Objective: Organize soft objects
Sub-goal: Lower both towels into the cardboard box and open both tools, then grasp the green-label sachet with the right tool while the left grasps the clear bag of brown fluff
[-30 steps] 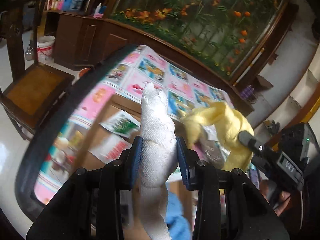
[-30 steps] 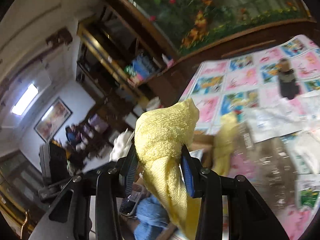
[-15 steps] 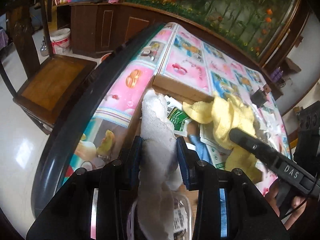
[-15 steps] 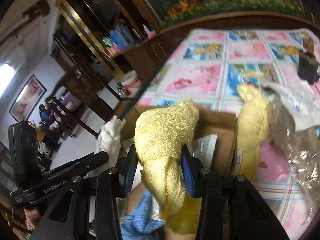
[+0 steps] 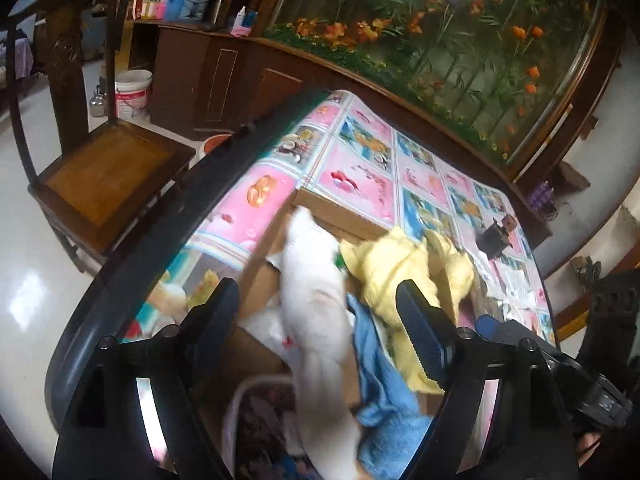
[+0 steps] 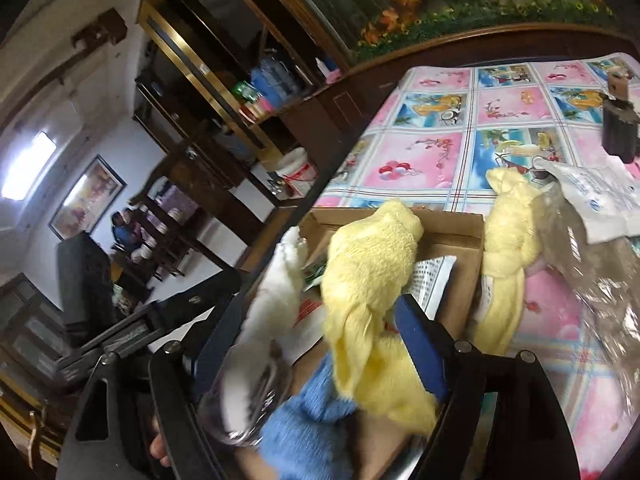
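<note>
A: How is the left gripper (image 5: 316, 312) seen?

B: Its jaws are seen spread wide and opening. A white knitted cloth roll (image 5: 316, 300) lies between them, touched by neither pad; it is blurred, so whether it rests on anything cannot be told. It is placed over the open brown cardboard box (image 5: 340, 216).

A: And the right gripper (image 6: 320, 320)?

B: Its jaws are likewise apart and opening. A pale yellow terry towel (image 6: 368, 280) is seen between them. One blue pad lies close against the towel's right side, but no grip is shown. The towel hangs over the same box (image 6: 448, 224).

A: What is found beneath the two cloths?

B: A blue terry cloth (image 5: 384, 372) is seen inside the box, below and between the white roll and the yellow towel. Printed paper packets (image 6: 432, 280) are seen under them.

A: What is seen further out?

B: A second yellow towel (image 6: 508, 240) is draped over the box's right wall, partly outside it. The box is set on a table covered with a pink and blue picture-patterned cloth (image 6: 440, 148). Crumpled clear plastic (image 6: 592, 264) is seen to the right of the box, and a small dark object (image 6: 618, 128) stands farther back on the table. A wooden chair (image 5: 104, 176) stands on the floor to the left of the table.
</note>
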Demonstrator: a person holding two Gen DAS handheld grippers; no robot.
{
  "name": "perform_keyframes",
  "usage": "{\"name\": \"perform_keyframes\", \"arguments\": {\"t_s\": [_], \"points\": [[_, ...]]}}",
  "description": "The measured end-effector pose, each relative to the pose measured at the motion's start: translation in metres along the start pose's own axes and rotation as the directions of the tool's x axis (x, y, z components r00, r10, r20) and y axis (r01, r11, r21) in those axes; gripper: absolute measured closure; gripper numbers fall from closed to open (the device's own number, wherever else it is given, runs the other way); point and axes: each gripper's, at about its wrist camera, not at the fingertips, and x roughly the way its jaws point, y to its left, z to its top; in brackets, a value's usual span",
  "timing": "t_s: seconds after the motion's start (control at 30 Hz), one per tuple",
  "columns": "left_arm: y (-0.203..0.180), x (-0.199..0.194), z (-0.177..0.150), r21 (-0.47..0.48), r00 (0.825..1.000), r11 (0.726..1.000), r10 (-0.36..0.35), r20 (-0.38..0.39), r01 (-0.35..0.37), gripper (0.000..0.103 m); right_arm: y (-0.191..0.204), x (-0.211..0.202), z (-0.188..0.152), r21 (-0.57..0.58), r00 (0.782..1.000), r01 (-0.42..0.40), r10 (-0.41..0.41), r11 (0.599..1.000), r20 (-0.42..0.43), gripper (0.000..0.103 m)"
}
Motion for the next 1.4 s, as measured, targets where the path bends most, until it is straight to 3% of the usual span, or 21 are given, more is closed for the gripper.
{"name": "perform_keyframes", "arguments": {"t_s": [0.23,0.37,0.6,0.83,1.07,1.17,1.23,1.33,1.4], "points": [[-0.042,-0.04,-0.031,0.075,0.995,0.997,-0.018,0.101,0.011,0.022,-0.016,-0.057,-0.026,0.035,0.999,-0.047,0.046,0.998,0.02,0.023],[-0.069,-0.044,-0.049,0.113,0.994,0.99,-0.088,0.059,0.081,0.022,-0.037,-0.081,-0.041,0.084,0.999,-0.028,0.027,0.996,0.018,0.023],[-0.127,-0.033,-0.076,0.203,0.982,0.961,-0.178,-0.06,0.187,0.022,-0.076,-0.126,-0.068,0.131,0.991,0.12,-0.127,0.984,0.044,0.023],[-0.163,-0.011,-0.083,0.277,0.971,0.936,-0.175,-0.163,0.215,0.022,-0.101,-0.15,-0.076,0.159,0.98,0.179,-0.19,0.971,0.063,0.024],[-0.179,0.009,-0.084,0.262,0.955,0.933,-0.19,-0.228,0.248,0.022,-0.142,-0.176,-0.062,0.204,0.956,0.259,-0.28,0.944,0.085,0.023],[-0.188,0.015,-0.086,0.267,0.953,0.931,-0.184,-0.241,0.247,0.022,-0.16,-0.172,-0.049,0.215,0.946,0.3,-0.318,0.929,0.056,0.023],[-0.191,0.016,-0.087,0.268,0.953,0.931,-0.185,-0.242,0.249,0.022,-0.172,-0.163,-0.043,0.247,0.926,0.362,-0.376,0.899,0.012,0.023],[-0.195,0.016,-0.086,0.273,0.956,0.932,-0.175,-0.237,0.238,0.022,-0.188,-0.144,-0.042,0.3,0.914,0.399,-0.403,0.866,-0.052,0.024],[-0.198,0.019,-0.085,0.267,0.948,0.931,-0.18,-0.261,0.25,0.022,-0.191,-0.133,-0.044,0.319,0.915,0.398,-0.397,0.86,-0.07,0.032]]}}
